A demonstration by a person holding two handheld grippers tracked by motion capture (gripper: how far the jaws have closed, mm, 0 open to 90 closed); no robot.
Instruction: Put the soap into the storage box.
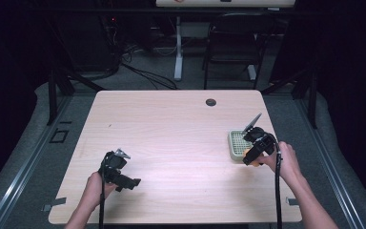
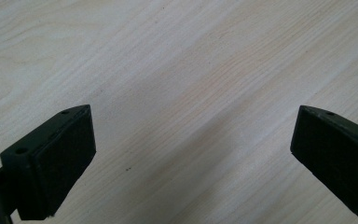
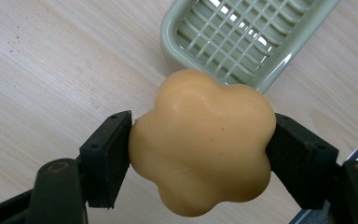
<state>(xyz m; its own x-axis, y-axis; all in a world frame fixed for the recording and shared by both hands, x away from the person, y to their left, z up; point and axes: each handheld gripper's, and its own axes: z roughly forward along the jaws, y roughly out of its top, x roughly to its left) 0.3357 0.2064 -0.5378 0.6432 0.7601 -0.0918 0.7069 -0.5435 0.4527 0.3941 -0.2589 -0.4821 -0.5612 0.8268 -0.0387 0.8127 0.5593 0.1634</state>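
Flower-shaped soap [image 3: 203, 142] clamped between right gripper [image 3: 200, 149] jaws

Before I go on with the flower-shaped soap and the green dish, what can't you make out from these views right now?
- Soap underside: right gripper view, hidden by its own bulk, so whether it touches the table is unclear.
- Soap in the high view: mostly covered by the right hand-held gripper; only an orange sliver shows.
- Green dish far end: cut off by the right gripper view's top edge.
- Left hand-held gripper jaws: lower parts cut off by the frame's bottom edge.
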